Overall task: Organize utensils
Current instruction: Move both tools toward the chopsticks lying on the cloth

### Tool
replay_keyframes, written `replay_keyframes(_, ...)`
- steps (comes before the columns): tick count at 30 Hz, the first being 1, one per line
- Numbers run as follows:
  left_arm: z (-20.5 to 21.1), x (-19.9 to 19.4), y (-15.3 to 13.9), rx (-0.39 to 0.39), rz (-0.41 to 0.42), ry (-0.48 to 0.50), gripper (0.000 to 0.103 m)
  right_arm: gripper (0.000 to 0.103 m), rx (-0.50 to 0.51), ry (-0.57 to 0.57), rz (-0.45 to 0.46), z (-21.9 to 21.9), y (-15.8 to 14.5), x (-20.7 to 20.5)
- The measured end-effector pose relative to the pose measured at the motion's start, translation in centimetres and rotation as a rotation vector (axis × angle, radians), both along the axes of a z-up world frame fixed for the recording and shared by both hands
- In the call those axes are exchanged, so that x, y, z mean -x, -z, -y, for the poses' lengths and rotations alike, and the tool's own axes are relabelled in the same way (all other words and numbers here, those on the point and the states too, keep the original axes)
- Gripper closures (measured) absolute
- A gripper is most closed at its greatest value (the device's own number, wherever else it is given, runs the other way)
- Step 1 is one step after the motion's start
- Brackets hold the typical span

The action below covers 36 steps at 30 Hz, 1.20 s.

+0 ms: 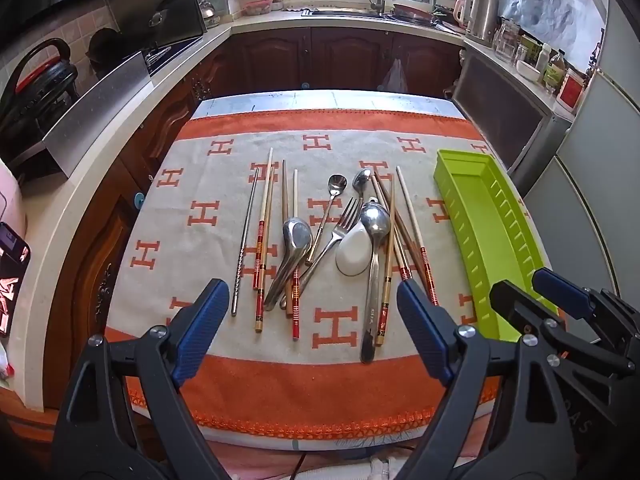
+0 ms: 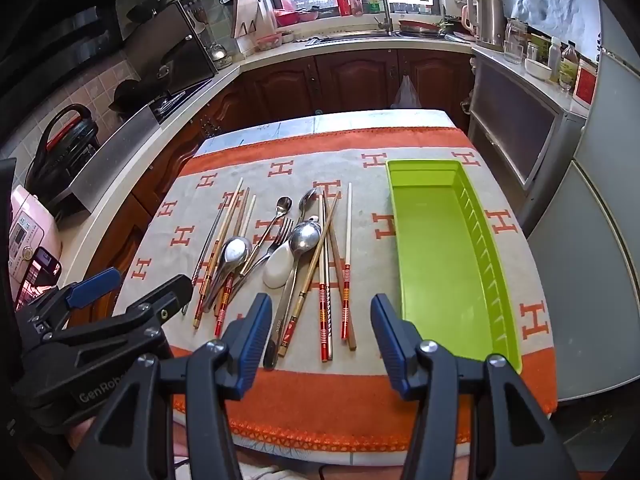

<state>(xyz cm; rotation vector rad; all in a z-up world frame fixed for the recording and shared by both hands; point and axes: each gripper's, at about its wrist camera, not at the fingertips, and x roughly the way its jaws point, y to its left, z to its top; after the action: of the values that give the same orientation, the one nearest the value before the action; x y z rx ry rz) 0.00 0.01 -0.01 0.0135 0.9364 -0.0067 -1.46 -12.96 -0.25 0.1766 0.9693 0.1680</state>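
Two grippers hang over the near edge of the table, fingers spread wide and gripping nothing: the left gripper (image 1: 308, 308) with "GenRob…" readable on its body from the right wrist view, the right gripper (image 2: 318, 322) beside it. Under them the cloth (image 1: 336, 376) repeats an orange "H" print. Past the near edge, around the table's middle, lie the utensils (image 1: 332, 240): chopsticks (image 1: 262, 240), metal spoons, a fork (image 1: 334, 236) and a white ceramic spoon (image 1: 354, 252), long axes mostly running near to far, some crossing. Along the right edge sits the green tray (image 2: 440, 256), lengthwise near to far.
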Motion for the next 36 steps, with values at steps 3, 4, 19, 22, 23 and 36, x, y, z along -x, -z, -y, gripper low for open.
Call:
replay_keyframes(3,-0.2,0.0,0.0,0.009,0.012,0.000,0.018,0.052,0.000,-0.001,0.002,-0.1,0.0,0.0)
replay_keyframes(4,-0.2,0.0,0.0,0.009,0.012,-0.001,0.018,0.052,0.001,0.000,0.001,-0.1,-0.1,0.0)
replay_keyframes(19,-0.7,0.0,0.6,0.012,0.013,0.000,0.018,0.052,-0.007,-0.008,-0.009,-0.3,0.3,-0.3)
replay_keyframes(22,-1.0,-0.4,0.8,0.022,0.004,0.000,0.018,0.052,-0.010,-0.016,-0.016,-0.4,0.3,-0.5)
replay_keyframes(23,-1.1,-0.4,0.8,0.029,0.001,-0.001,0.018,0.052,-0.011,-0.020,-0.017,-0.5,0.3,-0.6)
replay_keyframes(36,-5.2,-3.7,-0.1,0.025,-0.015,0.020,0.018,0.052,-0.001,-0.037,-0.008,-0.8,0.0,-3.1)
